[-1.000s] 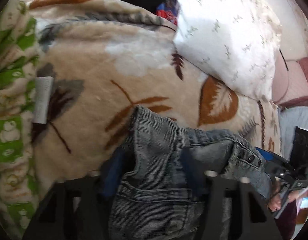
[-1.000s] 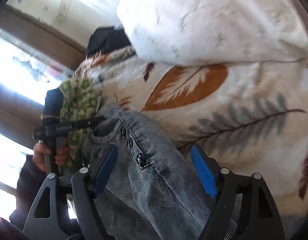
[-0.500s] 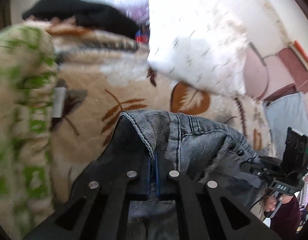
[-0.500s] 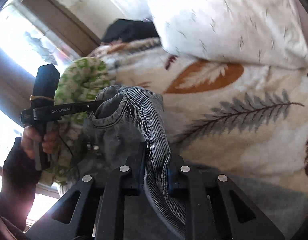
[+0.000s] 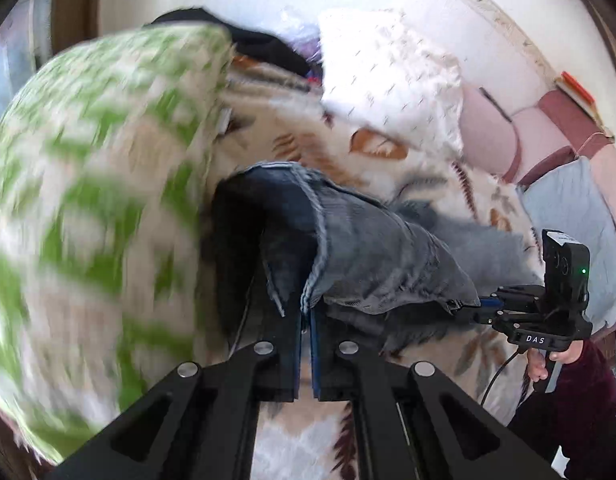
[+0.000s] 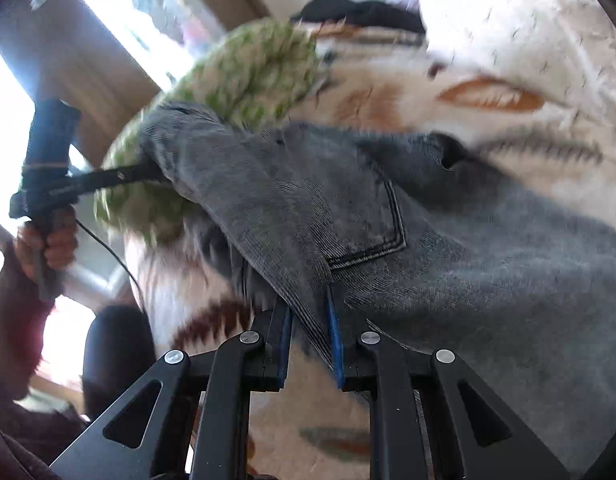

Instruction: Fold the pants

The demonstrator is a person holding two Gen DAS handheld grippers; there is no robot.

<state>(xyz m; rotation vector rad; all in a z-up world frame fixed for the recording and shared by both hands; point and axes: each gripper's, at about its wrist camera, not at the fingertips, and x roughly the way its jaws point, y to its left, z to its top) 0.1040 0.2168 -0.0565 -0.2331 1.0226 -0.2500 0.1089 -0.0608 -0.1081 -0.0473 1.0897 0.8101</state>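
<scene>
Pants [image 5: 360, 256] stretched between left gripper [image 5: 304, 344] and right gripper [image 5: 484, 304], above blanket [image 5: 299, 148]. Pillow [image 5: 388, 88] far right; rolled quilt [image 5: 91, 208] left.

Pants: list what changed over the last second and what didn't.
Both grippers went from open to shut on the pants: left gripper and right gripper each pinch the waistband and have lifted it off the leaf-print blanket. The white pillow and green patterned bedding stayed put.
</scene>
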